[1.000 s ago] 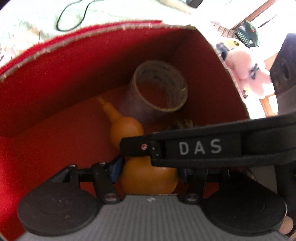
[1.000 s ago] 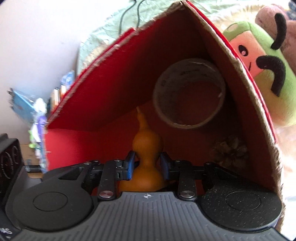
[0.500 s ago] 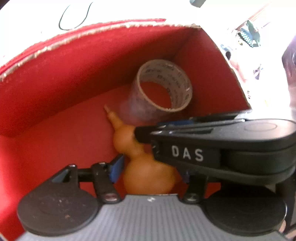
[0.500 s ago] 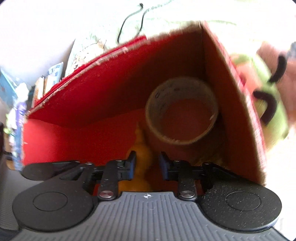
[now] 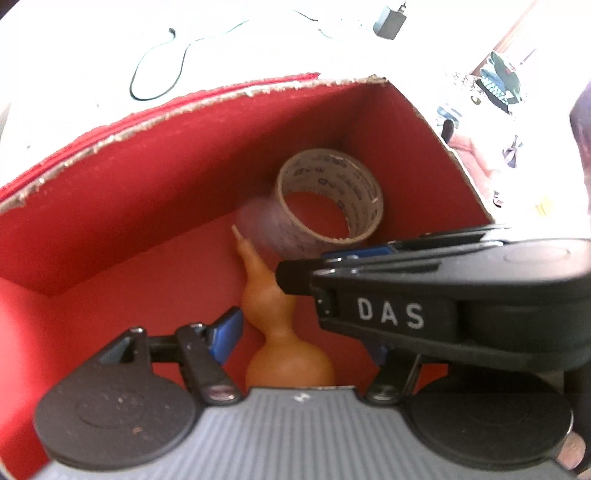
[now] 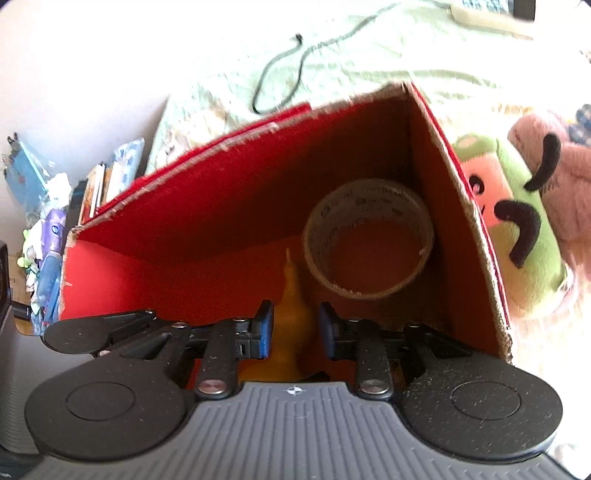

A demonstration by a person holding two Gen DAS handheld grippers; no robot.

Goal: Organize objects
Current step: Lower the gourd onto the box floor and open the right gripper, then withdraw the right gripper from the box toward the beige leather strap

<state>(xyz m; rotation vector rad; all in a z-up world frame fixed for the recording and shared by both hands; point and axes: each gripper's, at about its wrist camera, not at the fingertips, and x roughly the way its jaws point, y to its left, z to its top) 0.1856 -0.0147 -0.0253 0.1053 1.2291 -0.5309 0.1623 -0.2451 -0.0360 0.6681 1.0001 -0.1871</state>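
An open red box holds an orange gourd lying on its floor and a roll of clear tape in the far right corner. The gourd's thin neck points toward the tape. My left gripper hangs open above the gourd's fat end, not touching it. The right gripper crosses in from the right above the gourd's upper bulb. In the right wrist view the right gripper is open, with the gourd lower down between its blue pads, and the tape sits beyond in the box.
Plush toys press against the box's right wall. A dark cable lies on the pale green cloth behind the box, with a charger plug farther back. Books and small items stand at the left.
The right gripper has let go of the gourd and risen. The gourd stays on the box floor. Both cameras have pulled back and up, so the box's rim and surroundings show more.
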